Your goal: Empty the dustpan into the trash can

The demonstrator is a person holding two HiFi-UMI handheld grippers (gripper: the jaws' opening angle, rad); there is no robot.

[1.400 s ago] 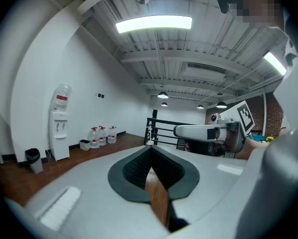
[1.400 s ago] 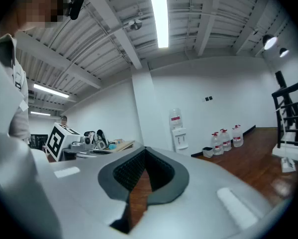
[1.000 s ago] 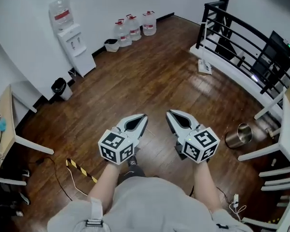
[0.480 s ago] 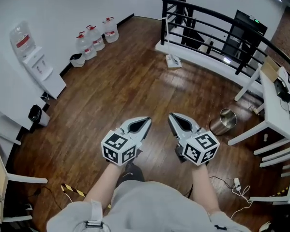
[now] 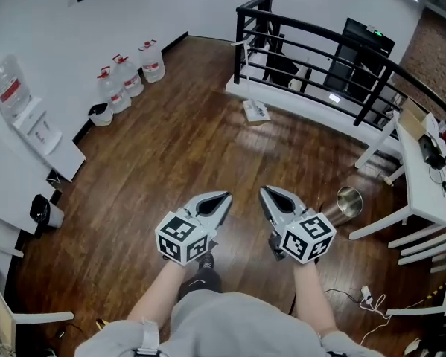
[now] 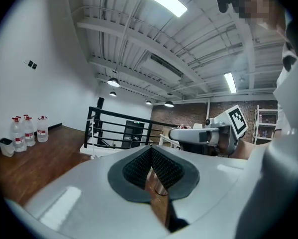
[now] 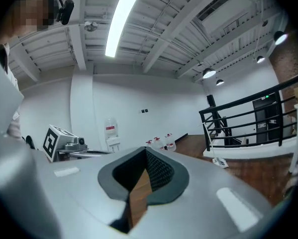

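Two sets of fingers (image 6: 162, 167), left and right, each closed pad to pad with nothing gripped; only floorboards show through the slit below the pads.

Next out: left gripper (image 5: 225, 198) and right gripper (image 5: 266, 193), side by side, roughly level, tips pointing out over the wooden floor (image 5: 170, 155). Both empty.

Task item, dustpan (image 5: 256, 111): white, with a long thin handle, on the floor at the foot of the black railing (image 5: 312, 47). It is straight ahead and well apart from both grippers. Contents too small to tell.

Task item, trash can (image 5: 347, 201): a shiny metal cylinder on the floor near a leg of the white table (image 5: 424, 192). It sits ahead and to the right of the right gripper, well apart from the dustpan.

Also present: a small black bin (image 5: 40, 209) by the left wall.

Step in hand, as judged: the approach to the dustpan, with nothing picked up yet.

Handling notes:
- Open one set of fingers before arrival.
- Take the handle where it is steady.
- Carry the pan level so nothing spills.
- Tip only once its lip is over the can's mouth.
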